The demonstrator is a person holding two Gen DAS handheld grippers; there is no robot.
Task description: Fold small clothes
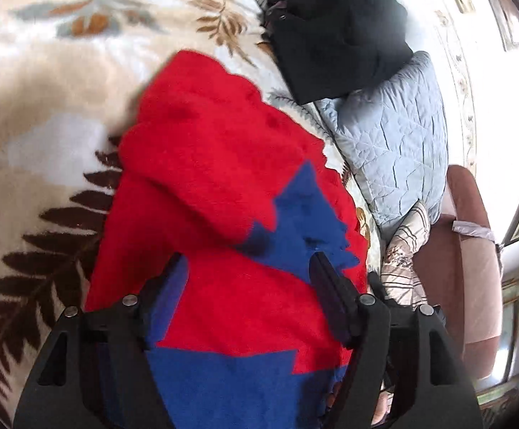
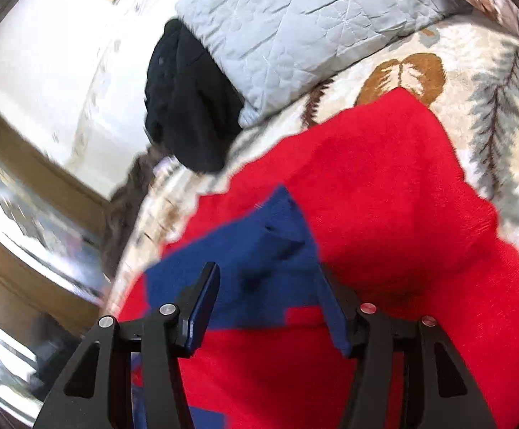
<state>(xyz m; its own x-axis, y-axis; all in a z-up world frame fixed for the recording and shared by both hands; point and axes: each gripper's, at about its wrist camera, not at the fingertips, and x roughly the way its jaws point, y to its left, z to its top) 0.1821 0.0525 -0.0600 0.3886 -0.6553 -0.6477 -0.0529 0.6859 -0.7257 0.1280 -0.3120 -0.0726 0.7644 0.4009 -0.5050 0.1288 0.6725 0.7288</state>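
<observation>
A small red knit garment with blue patches [image 1: 209, 186] lies bunched on a cream leaf-patterned blanket [image 1: 45, 136]. My left gripper [image 1: 248, 268] hovers just over its near end with its jaws spread wide, and the cloth lies between and under the fingers. In the right wrist view the same red and blue garment [image 2: 384, 193] fills the lower frame. My right gripper [image 2: 270, 282] is spread wide over a blue patch [image 2: 259, 250] of it. Neither gripper pinches the cloth.
A black garment [image 1: 331, 35] lies at the blanket's far edge, next to a pale blue quilted pillow [image 1: 395, 136]. Both also show in the right wrist view: the black garment [image 2: 188, 107] and the pillow [image 2: 295, 25]. A brown chair [image 1: 470, 250] stands beside the bed.
</observation>
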